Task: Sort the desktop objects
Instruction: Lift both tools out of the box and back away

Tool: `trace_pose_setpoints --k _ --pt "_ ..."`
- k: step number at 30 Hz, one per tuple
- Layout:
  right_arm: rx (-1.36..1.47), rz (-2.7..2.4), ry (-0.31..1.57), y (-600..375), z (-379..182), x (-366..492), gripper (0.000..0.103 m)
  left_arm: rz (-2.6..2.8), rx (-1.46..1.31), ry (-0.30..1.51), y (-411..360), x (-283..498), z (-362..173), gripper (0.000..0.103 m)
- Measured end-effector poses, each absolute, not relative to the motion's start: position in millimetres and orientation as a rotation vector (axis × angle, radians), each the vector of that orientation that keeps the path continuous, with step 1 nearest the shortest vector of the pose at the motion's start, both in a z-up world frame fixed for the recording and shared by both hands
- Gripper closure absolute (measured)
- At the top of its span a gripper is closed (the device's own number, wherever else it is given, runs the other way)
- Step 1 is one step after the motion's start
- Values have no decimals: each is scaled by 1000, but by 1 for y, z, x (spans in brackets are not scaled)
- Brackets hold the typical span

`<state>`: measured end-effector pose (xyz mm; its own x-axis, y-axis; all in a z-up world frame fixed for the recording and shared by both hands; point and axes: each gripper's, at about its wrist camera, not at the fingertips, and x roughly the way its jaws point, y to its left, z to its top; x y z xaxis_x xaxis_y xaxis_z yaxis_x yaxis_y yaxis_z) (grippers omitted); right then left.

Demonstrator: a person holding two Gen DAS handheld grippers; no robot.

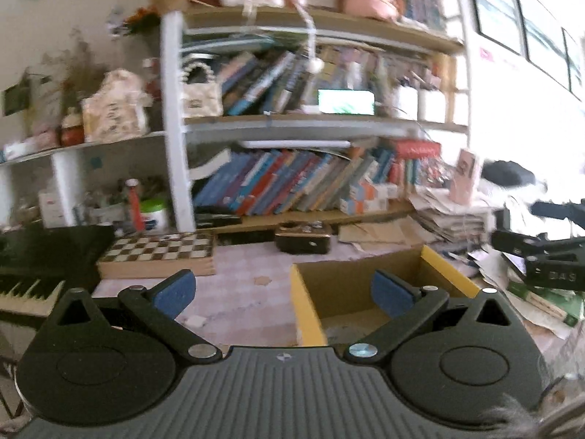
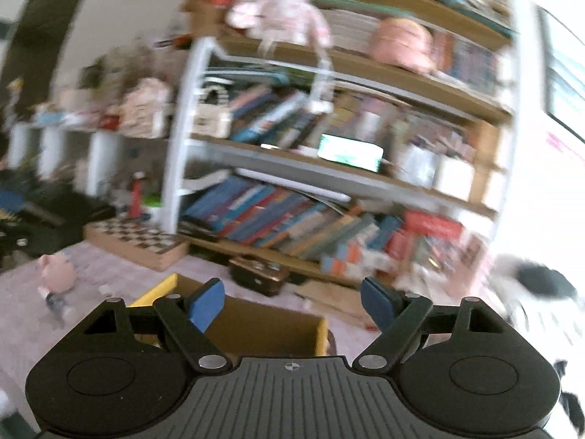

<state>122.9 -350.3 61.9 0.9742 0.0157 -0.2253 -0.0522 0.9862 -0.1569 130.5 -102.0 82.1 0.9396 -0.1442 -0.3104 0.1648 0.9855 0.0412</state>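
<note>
Left gripper: we saw its two blue pads spread wide apart, with nothing between them; it hung above the desk, its right pad over the near corner of the box.
Right gripper: we saw its jaws also wide apart and empty; it hung above the near part of the same box. In the left wrist view its black body showed at the right edge, beside the box.
Cardboard box: we found it open, with yellow edges and a brown inside, standing on the desk right under both grippers. What lay on its floor we could not tell.
Desk cover: it was pinkish and pale, with small scraps on it.
Pink toy figure: it lay on the desk left of the box, well apart from it; it was blurred, so we could not name it better.
Chessboard box: it stood behind the free desk area, left of the cardboard box.
Dark small case: it sat at the foot of the shelf, behind the box.
Paper stack: it was piled at the right, behind the box.
Keyboard: its white keys showed at the far left.
Bookshelf: it filled the background, full of leaning books.
</note>
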Motion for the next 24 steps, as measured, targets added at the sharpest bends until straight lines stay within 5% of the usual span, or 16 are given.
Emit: trace_pose_setpoints --k 24 --pt "104 -213 527 -269 -12 19 19 -121 31 432 -21 54 25 0"
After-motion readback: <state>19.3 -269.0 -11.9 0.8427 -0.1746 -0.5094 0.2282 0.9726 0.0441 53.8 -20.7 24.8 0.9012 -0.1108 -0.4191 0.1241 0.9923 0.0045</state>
